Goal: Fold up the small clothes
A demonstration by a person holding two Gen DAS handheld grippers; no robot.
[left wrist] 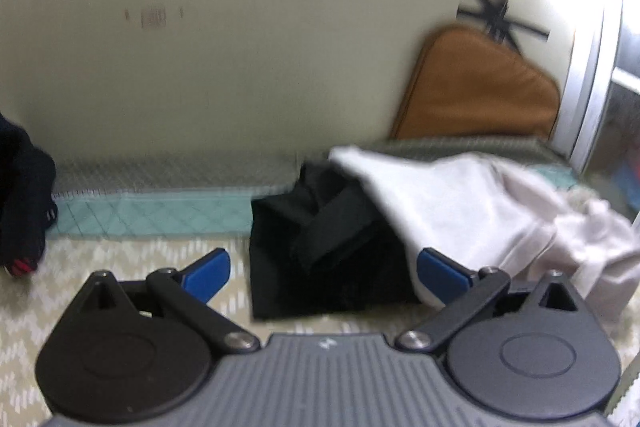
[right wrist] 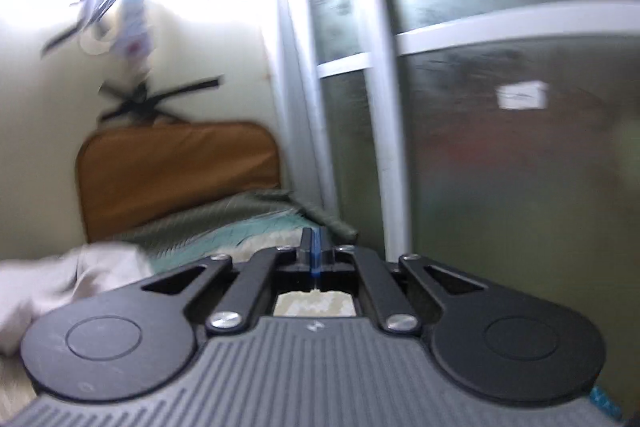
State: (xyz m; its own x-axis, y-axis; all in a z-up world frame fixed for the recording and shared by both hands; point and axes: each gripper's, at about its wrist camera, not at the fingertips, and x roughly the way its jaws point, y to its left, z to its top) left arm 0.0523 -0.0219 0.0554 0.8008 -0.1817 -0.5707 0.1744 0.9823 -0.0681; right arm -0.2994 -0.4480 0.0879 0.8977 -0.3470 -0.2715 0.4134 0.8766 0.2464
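In the left wrist view a black garment [left wrist: 320,251] lies crumpled on the patterned mat [left wrist: 120,267], with a white garment [left wrist: 460,211] draped over its right side. My left gripper [left wrist: 324,273] is open, its blue pads [left wrist: 208,273] spread to either side of the black garment's near edge. In the right wrist view my right gripper [right wrist: 314,253] is shut with nothing between its fingers, held above the mat and pointing toward the corner. The white garment [right wrist: 68,279] shows at the lower left there.
A brown cushion [left wrist: 476,87] leans on the cream wall [left wrist: 240,47] at the back right; it also shows in the right wrist view [right wrist: 176,171]. A glass door with a white frame [right wrist: 384,131] stands to the right. Dark clothing [left wrist: 24,203] lies at the far left.
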